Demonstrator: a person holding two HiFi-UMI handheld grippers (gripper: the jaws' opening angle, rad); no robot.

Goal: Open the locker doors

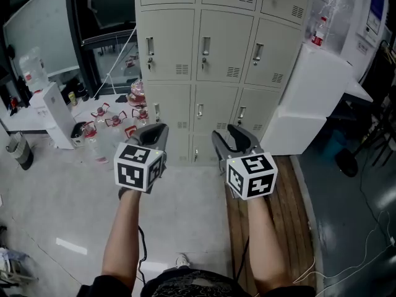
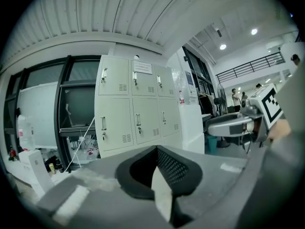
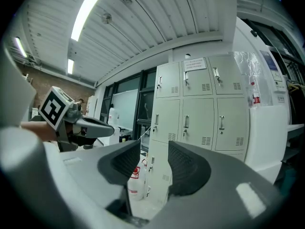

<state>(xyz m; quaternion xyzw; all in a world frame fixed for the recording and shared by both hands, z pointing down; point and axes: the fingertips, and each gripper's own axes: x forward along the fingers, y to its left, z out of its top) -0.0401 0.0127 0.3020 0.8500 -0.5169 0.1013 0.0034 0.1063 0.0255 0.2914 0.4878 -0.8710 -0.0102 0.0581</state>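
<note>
1. No word, number or brand can be read in any view.
2. A white paper label (image 2: 142, 67) sits on a top door of the lockers (image 2: 138, 104). Its print is too small to read.
3. A blue notice (image 1: 376, 5) hangs on a white panel (image 1: 365, 36) to the right of the lockers. Its text is blurred.
4. A floor bottle (image 3: 136, 178) and a second bottle (image 1: 318, 33) on the white cabinet (image 1: 322, 91) carry red labels with no legible print.
5. The cube (image 1: 139, 166) on the left gripper (image 1: 153, 130) and the other cube (image 1: 250, 175) on the right gripper (image 1: 230, 133) bear black-and-white square markers. These are patterns, not letters.
</note>
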